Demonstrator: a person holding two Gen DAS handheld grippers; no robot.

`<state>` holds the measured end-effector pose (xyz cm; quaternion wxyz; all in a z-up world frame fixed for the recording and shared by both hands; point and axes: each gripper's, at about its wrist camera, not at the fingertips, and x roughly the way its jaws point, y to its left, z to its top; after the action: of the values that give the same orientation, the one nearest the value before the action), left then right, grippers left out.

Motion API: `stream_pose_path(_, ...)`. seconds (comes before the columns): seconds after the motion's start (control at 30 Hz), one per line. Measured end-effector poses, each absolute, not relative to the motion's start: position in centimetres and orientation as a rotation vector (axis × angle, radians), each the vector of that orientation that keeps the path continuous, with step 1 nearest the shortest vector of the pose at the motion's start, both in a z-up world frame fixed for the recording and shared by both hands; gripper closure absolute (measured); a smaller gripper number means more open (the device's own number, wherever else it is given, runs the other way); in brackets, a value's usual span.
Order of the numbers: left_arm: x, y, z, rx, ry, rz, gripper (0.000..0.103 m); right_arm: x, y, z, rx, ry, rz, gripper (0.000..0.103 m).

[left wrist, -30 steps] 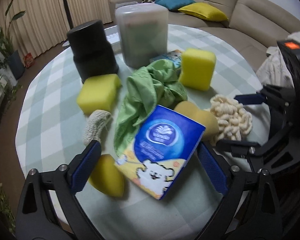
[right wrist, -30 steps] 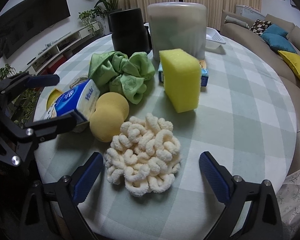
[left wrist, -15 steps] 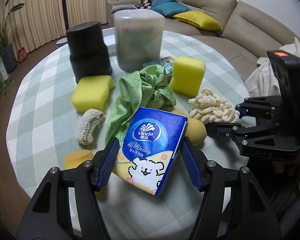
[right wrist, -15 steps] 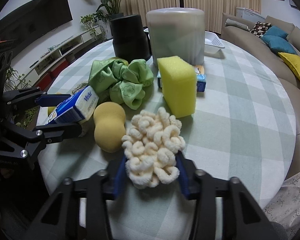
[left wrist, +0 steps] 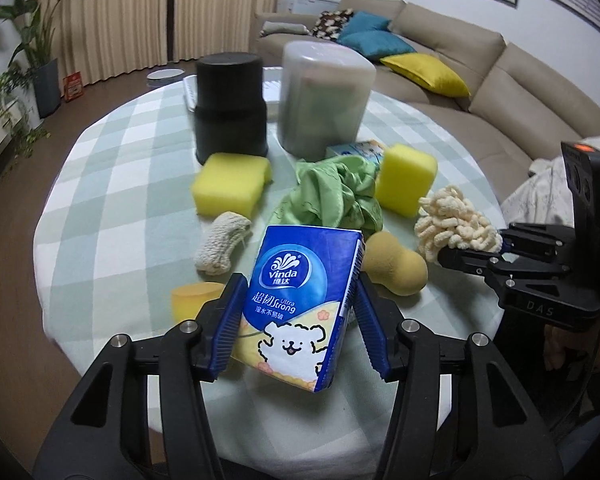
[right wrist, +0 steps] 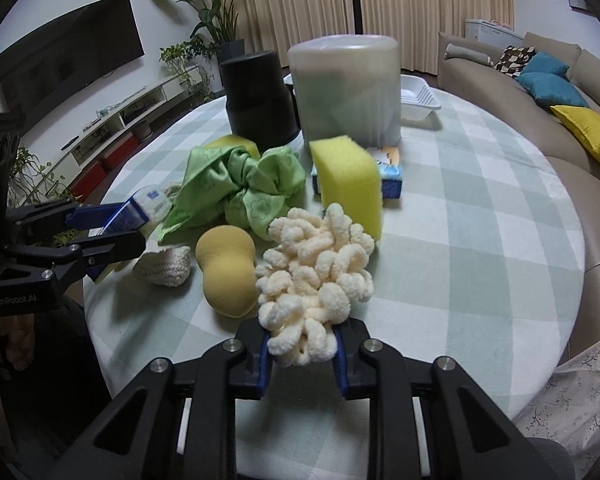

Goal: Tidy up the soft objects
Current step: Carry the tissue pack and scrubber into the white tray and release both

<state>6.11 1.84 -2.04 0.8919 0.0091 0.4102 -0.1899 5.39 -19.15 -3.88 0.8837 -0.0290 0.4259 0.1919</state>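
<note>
My left gripper [left wrist: 297,324] is shut on a blue Vinda tissue pack [left wrist: 300,300] and holds it above the table's near edge; the pack also shows in the right wrist view [right wrist: 139,210]. My right gripper [right wrist: 302,354] is shut on a cream chenille mop pad [right wrist: 314,272], lifted off the table; the pad also shows in the left wrist view [left wrist: 452,228]. On the checked tablecloth [left wrist: 111,184] lie a green cloth [left wrist: 332,196], two yellow sponges [left wrist: 229,188] [left wrist: 406,184], a tan peanut-shaped sponge [left wrist: 396,264], a knitted cream scrubber [left wrist: 221,242] and a small yellow sponge [left wrist: 191,298].
A black cylindrical bin [left wrist: 229,108] and a translucent grey bin [left wrist: 324,100] stand at the back of the round table. A second tissue pack [right wrist: 390,172] lies behind the upright sponge, a white tray [right wrist: 418,100] behind the bins. A beige sofa [left wrist: 500,92] runs along the right.
Both grippers closed from open: the left on the tissue pack, the right on the mop pad. Both things then rose off the table and drew back toward the near edge.
</note>
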Motion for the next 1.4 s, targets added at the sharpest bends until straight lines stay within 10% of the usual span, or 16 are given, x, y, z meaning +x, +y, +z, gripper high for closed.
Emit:
stream_pose_path(0.97, 7.1, 7.7, 1.9, -0.227, 0.785, -0.319, 0.052, 6.2, -24.4, -0.5, 0.015, 0.86, 0.341, 0.077)
stream_pose_path(1.4, 19.1, 12.5, 6.4, -0.216, 0.756, -0.27, 0.052, 14.8, -31.9, 4.0, 0.0, 0.806, 0.246, 0.077)
